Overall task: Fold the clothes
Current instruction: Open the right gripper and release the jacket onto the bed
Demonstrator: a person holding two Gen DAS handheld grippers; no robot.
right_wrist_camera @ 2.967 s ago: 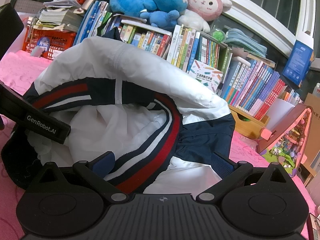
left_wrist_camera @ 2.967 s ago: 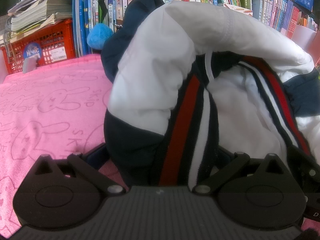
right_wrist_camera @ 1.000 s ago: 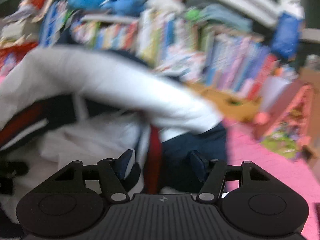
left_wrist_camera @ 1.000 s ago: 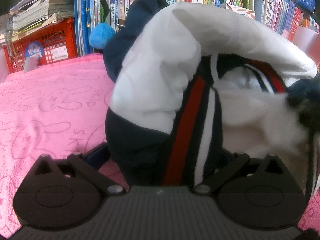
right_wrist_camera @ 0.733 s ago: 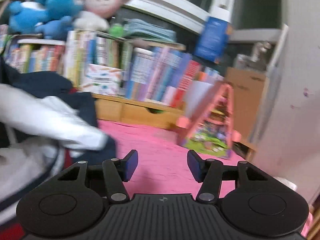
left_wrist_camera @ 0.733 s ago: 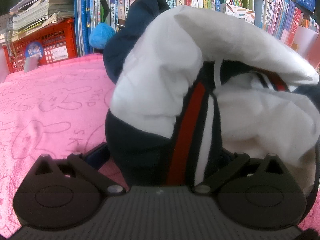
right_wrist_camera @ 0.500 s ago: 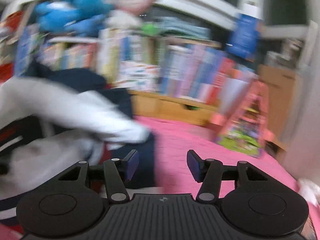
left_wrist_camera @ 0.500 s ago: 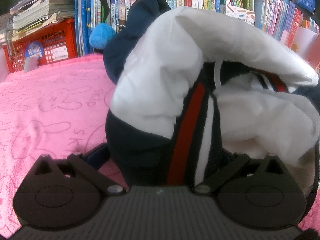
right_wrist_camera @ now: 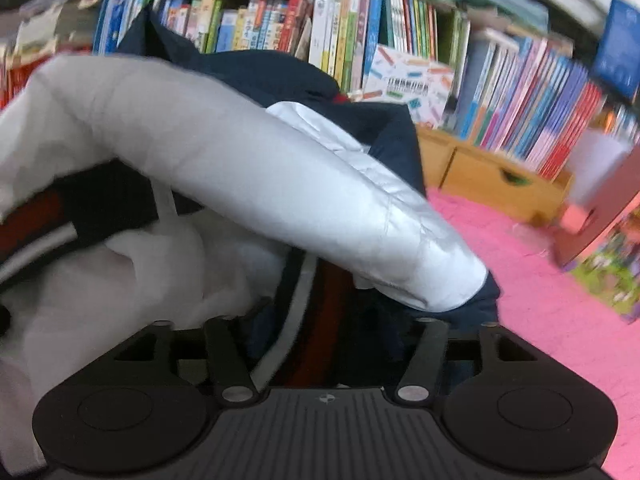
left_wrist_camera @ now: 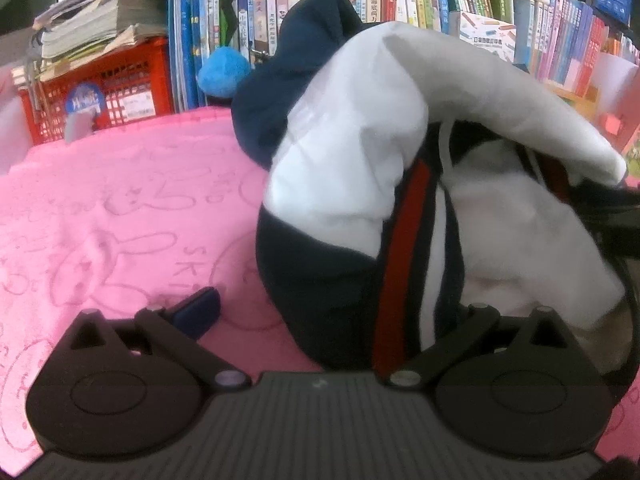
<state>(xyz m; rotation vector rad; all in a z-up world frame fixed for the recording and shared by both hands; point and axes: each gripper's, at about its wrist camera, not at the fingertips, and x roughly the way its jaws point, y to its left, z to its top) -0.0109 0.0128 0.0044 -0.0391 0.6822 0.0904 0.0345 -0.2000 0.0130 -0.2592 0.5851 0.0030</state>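
**Jacket bunched on the pink blanket, a gripper at each end**

The jacket [left_wrist_camera: 360,184], white and navy with a red-and-white striped band, sits heaped in a tall mound on the pink blanket [left_wrist_camera: 120,208], right of centre in the left wrist view and close to the camera. A white sleeve or panel arches over the top of the heap, and a navy part stands up at its far side.

The left gripper [left_wrist_camera: 332,312] has its jaws spread wide: the blue left finger pad [left_wrist_camera: 198,310] lies bare on the blanket, clear of the cloth, while the right finger is hidden behind the striped fabric. Whether it holds anything cannot be told for sure; the fingers stand apart.

The right gripper [right_wrist_camera: 328,320] is at the other end of the heap, its view blurred. Navy and striped cloth fills the space between its fingers, and the fingertips themselves are covered, so its grip cannot be told.

Beyond the jacket, a row of books [left_wrist_camera: 400,4] lines the far edge, with a red basket [left_wrist_camera: 108,92] at far left and a blue plush toy [left_wrist_camera: 224,72] beside it.
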